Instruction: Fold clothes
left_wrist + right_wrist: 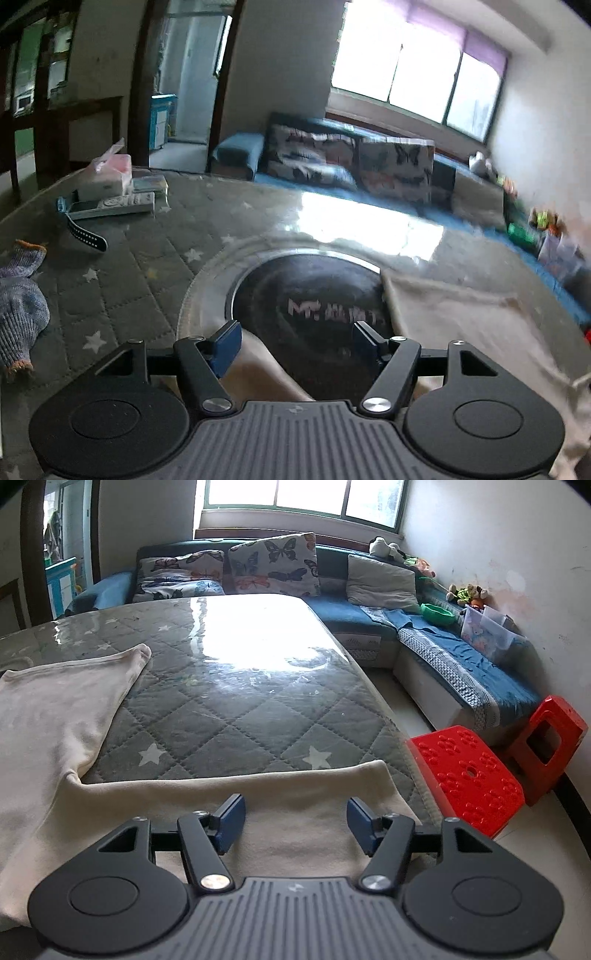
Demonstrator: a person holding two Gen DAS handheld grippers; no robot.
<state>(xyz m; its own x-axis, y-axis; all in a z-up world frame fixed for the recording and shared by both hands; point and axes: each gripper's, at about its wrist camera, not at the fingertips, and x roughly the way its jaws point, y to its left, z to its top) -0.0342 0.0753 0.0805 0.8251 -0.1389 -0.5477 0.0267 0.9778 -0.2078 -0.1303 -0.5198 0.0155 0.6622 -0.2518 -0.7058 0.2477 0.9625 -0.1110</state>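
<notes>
Cream cloth, a garment [55, 716], is lying spread over the table [236, 716], whose grey quilted cover with white stars is sitting under a clear glossy sheet. In the right wrist view one part of the garment is stretching along the table's near edge, and another is running away to a rounded corner farther in. The right gripper [293, 821] is hovering over that near strip with its blue fingers [231, 821] spread wide, gripping nothing. Beyond the table's right edge two red stools [469, 775] are standing on the floor, and a blue sofa [332, 609] with butterfly cushions is wrapping around the table's far side.

In the left wrist view the left gripper [295, 345] is likewise standing wide apart and empty, above a dark round plate [306, 295] set in the table's middle. The garment [461, 321] is lying just right of that plate, and a fold is showing between the fingers. Toward the table's left edge, a knitted glove [18, 295], a black strap [86, 236], a remote control [114, 206] and a tissue pack [107, 177] are resting.
</notes>
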